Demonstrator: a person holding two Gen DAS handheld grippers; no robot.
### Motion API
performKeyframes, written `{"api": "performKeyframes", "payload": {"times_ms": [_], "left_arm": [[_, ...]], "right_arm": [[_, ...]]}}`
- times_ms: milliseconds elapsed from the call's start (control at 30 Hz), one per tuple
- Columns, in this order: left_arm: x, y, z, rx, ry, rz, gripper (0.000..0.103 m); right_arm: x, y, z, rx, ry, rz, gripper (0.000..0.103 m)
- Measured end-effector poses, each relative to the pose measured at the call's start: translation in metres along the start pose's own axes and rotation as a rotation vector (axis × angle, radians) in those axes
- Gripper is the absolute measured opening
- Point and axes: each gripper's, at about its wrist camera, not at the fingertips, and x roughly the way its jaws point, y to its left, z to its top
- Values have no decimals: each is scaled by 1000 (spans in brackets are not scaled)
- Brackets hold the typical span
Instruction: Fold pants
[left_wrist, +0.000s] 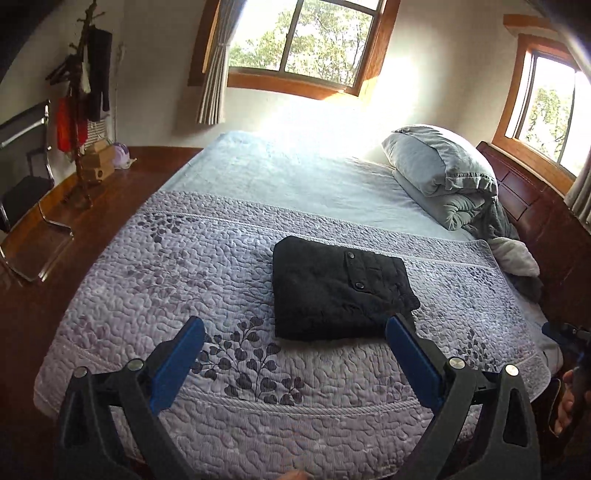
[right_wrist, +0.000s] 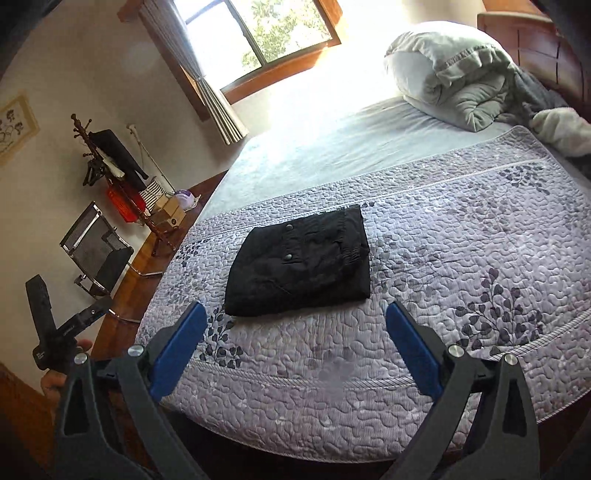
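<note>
The black pants (left_wrist: 338, 290) lie folded into a compact rectangle on the purple quilted bedspread (left_wrist: 184, 266), a buttoned pocket flap on top. They also show in the right wrist view (right_wrist: 303, 262). My left gripper (left_wrist: 295, 332) is open and empty, held above the bed's near edge, short of the pants. My right gripper (right_wrist: 295, 317) is open and empty, also short of the pants, above the bedspread (right_wrist: 461, 258). The left gripper shows at the left edge of the right wrist view (right_wrist: 55, 325), apart from the bed.
A grey pillow and bundled duvet (left_wrist: 443, 173) lie at the head of the bed by a wooden headboard (left_wrist: 524, 192). A coat rack (left_wrist: 81, 110), boxes and a black chair (right_wrist: 96, 251) stand on the wooden floor left of the bed.
</note>
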Motion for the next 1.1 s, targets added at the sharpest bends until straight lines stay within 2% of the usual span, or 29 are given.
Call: {"api": "performKeyframes", "payload": {"times_ms": [133,200,433,567,800,1100], "left_arm": [[-56,-25,-14,61,-48,34,99],[-82,-32,-21,57,-81,42,99],[-152,-62,-43,70,-132,55,99],[-177,-73,-57,74,-143,94,99],[-207,-80,-76,77,-156,85,99],[-212,-90,-97,88,-127,39,99]], "right_arm": [[-50,27,-21,-45,-63,-22,100],[-69,40,-32,-74,-81,-21,100],[-114,85,-62,-170,-79,-36,100],[-130,103,-75,-209,-79,-55,100],[-149,120,-92,-235,-105,-85,100],[-149,124,-107,-230,-109,-106,100]]}}
